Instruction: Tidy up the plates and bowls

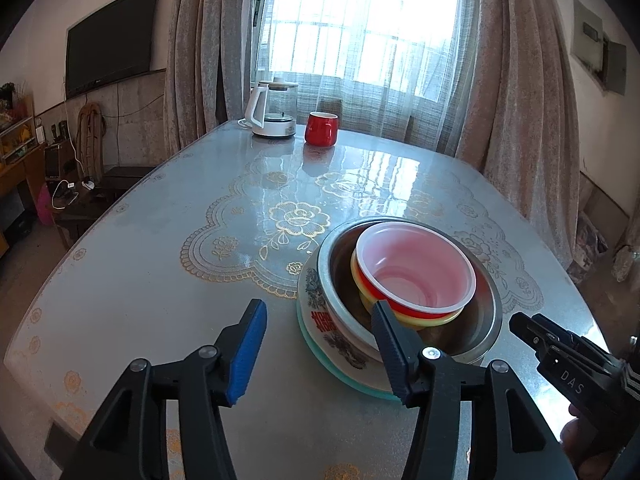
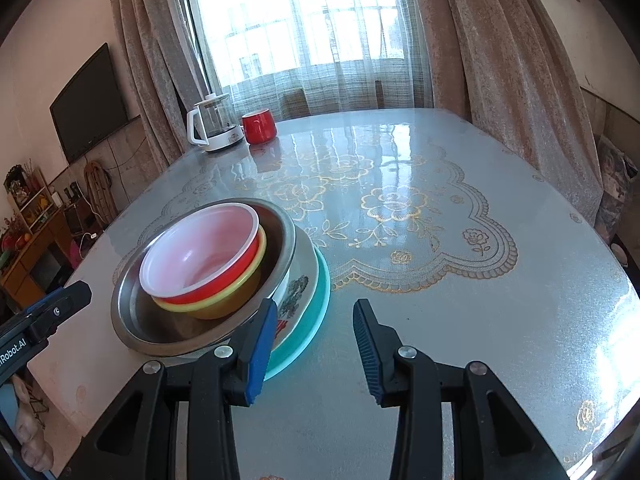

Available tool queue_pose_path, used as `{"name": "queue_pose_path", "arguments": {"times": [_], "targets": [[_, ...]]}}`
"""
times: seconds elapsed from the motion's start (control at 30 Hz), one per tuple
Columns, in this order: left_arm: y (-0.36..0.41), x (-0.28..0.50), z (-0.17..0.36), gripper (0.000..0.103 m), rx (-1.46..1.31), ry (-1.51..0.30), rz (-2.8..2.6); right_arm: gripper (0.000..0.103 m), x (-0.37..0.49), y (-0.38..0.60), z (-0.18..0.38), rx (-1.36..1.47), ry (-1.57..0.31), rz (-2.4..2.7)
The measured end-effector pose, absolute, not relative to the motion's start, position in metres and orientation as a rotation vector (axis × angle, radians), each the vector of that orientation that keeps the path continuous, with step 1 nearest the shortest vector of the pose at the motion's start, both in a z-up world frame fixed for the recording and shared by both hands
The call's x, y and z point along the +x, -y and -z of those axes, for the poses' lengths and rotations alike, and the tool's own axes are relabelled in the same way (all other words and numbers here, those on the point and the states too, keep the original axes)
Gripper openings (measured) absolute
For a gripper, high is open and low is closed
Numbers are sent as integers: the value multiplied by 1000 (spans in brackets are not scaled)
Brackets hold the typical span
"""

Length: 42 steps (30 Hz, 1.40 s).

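One stack stands on the table. A red bowl (image 1: 416,268) (image 2: 200,256) with a white inside sits in a yellow bowl (image 1: 424,318) (image 2: 216,304), both inside a steel bowl (image 1: 340,292) (image 2: 132,320). Under them lie a patterned white plate (image 1: 320,320) (image 2: 298,284) and a teal plate (image 1: 352,380) (image 2: 316,312). My left gripper (image 1: 318,320) stands open in front of the stack's left side with nothing between its fingers. My right gripper (image 2: 314,320) stands open by the stack's right side, also holding nothing. Each gripper's tip shows at the edge of the other's view.
A white and glass kettle (image 1: 272,108) (image 2: 214,126) and a red mug (image 1: 321,128) (image 2: 259,126) stand at the far end of the glass-topped table (image 1: 160,264) (image 2: 460,320). Curtains and a window are behind. A person's hand (image 2: 28,432) shows low at left.
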<state>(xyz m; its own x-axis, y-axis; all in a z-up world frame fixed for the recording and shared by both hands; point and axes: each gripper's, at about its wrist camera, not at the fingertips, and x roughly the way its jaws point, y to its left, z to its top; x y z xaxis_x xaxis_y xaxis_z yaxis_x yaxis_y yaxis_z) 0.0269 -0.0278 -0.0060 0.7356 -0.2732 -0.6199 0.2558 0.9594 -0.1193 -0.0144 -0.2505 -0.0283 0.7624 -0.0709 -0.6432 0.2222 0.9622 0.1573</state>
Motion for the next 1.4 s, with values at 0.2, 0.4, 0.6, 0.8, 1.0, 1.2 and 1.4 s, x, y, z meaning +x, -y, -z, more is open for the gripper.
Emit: {"name": "queue_pose_path", "arguments": {"times": [0.2, 0.4, 0.6, 0.8, 1.0, 1.2, 1.4], "targets": [[7, 37, 9, 57, -102, -723, 274, 40, -14, 254, 33, 289, -719, 118], [5, 43, 8, 57, -82, -705, 251, 40, -11, 252, 33, 292, -717, 76], [19, 40, 15, 60, -31, -701, 244, 40, -10, 244, 29, 227, -691, 95], [35, 28, 14, 75, 9, -679, 224, 44, -19, 233, 19, 171, -632, 167], [47, 10, 10, 90, 49, -633, 219, 51, -21, 213, 23, 125, -630, 191], [51, 2, 8, 96, 54, -617, 223, 53, -23, 204, 20, 98, -620, 198], [52, -1, 8, 98, 65, -612, 210, 55, -25, 207, 19, 104, -615, 214]]}}
